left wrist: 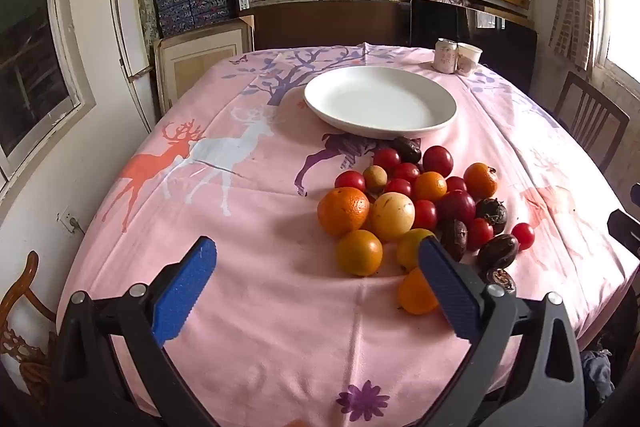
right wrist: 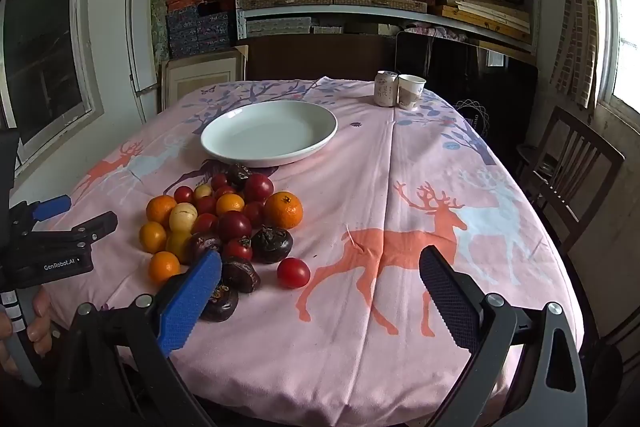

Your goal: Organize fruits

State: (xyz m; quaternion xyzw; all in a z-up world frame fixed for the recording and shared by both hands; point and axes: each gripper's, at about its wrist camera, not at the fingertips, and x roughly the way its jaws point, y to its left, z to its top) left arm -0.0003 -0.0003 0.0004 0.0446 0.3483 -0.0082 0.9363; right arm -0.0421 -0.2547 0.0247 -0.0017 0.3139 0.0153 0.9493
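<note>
A pile of fruits (left wrist: 416,203) is seen near the middle of the tabletop (left wrist: 260,307), just before an empty white plate (left wrist: 380,103). A can (right wrist: 386,89) and a paper cup (right wrist: 411,91) are placed at the far edge. The left gripper (left wrist: 316,291) and the right gripper (right wrist: 320,295) are held wide open, and nothing is gripped.

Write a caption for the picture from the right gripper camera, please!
Open right gripper hovers over a pink deer tablecloth, beside a fruit pile and an empty white plate.
</note>
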